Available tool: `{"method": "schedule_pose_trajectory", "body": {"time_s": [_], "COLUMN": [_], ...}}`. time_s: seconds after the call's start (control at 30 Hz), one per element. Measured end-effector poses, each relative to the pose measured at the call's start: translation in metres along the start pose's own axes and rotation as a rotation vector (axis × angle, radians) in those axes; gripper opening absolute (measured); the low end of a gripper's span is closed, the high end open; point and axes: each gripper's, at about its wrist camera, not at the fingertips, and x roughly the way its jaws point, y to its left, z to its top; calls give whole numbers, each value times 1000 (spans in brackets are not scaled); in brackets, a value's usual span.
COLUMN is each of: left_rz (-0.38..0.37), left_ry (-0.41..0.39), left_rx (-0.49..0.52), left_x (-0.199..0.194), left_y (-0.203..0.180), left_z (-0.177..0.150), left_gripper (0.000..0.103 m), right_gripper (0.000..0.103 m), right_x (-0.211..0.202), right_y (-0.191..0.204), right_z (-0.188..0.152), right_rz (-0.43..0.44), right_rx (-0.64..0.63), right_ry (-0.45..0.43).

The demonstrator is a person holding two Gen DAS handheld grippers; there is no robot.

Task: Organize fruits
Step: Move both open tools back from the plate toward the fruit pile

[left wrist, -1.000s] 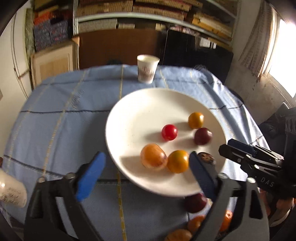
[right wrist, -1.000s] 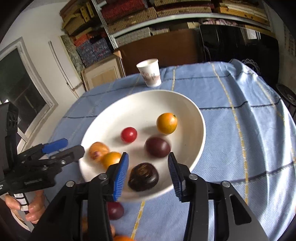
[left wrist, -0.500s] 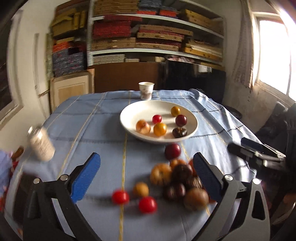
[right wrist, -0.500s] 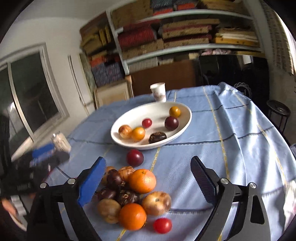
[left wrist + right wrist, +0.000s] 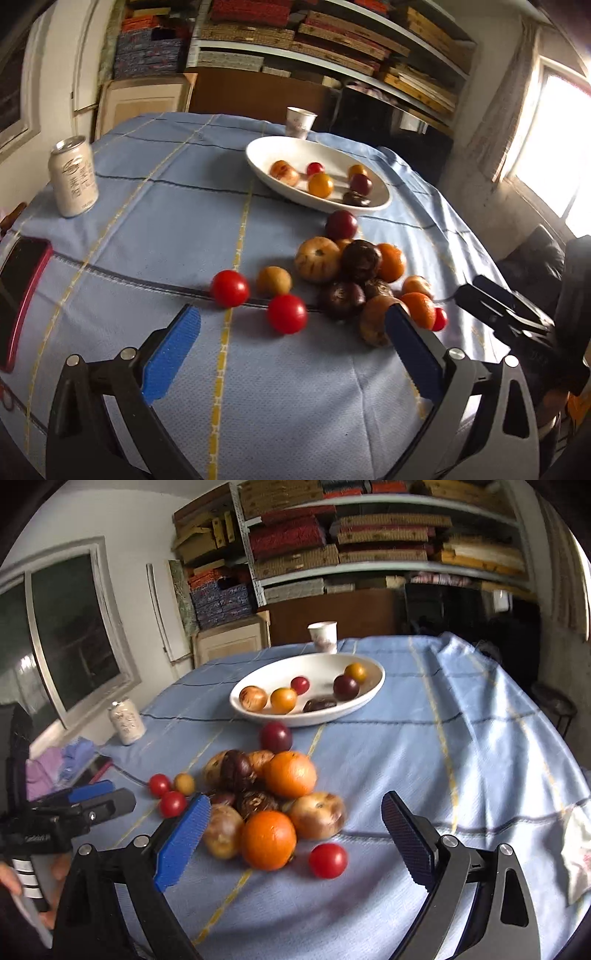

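A white bowl (image 5: 258, 162) (image 5: 251, 709) at the far side of the blue cloth holds several fruits, among them a dark wrinkled one (image 5: 319, 704). Nearer me lies a loose pile of fruit (image 5: 354, 269) (image 5: 280, 805): oranges, dark plums, pale brownish fruits. Two red tomatoes (image 5: 287, 314) lie at its left edge and one red tomato (image 5: 328, 860) at its near side. My left gripper (image 5: 291, 332) hovers open just short of the two tomatoes. My right gripper (image 5: 295, 801) stands wide open over the near edge of the pile, touching nothing.
A white drink can (image 5: 74, 177) stands at the left and a paper cup (image 5: 301, 122) behind the bowl. A phone in a red case (image 5: 22, 288) lies at the left table edge. Folded cloths (image 5: 55, 764) sit beyond it. Shelves fill the back wall.
Both grippers have drawn back from the bowl to the fruit pile. The right gripper opened wide and left the dark wrinkled fruit in the bowl.
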Motion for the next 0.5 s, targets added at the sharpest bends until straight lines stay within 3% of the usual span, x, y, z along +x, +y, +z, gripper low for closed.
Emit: {"method": "schedule_pose_trajectory", "body": {"time_s": [0.1, 0.27, 0.47, 0.5], "left_rz": [-32, -51, -7, -7], "left_ry": [26, 76, 102, 101], "left_rx": [-27, -67, -7, 6], "left_x": [4, 11, 16, 16], "left_y": [6, 11, 1, -1], "left_z": [0, 0, -2, -2], "left_gripper": [98, 98, 98, 98], "right_gripper": [86, 86, 86, 81], "right_x": [4, 3, 8, 9], "right_y": [-5, -5, -9, -8], "right_z": [-5, -9, -12, -13], "right_rz": [19, 15, 7, -2], "right_rx": [44, 53, 67, 62], "right_ry": [48, 54, 103, 111]}}
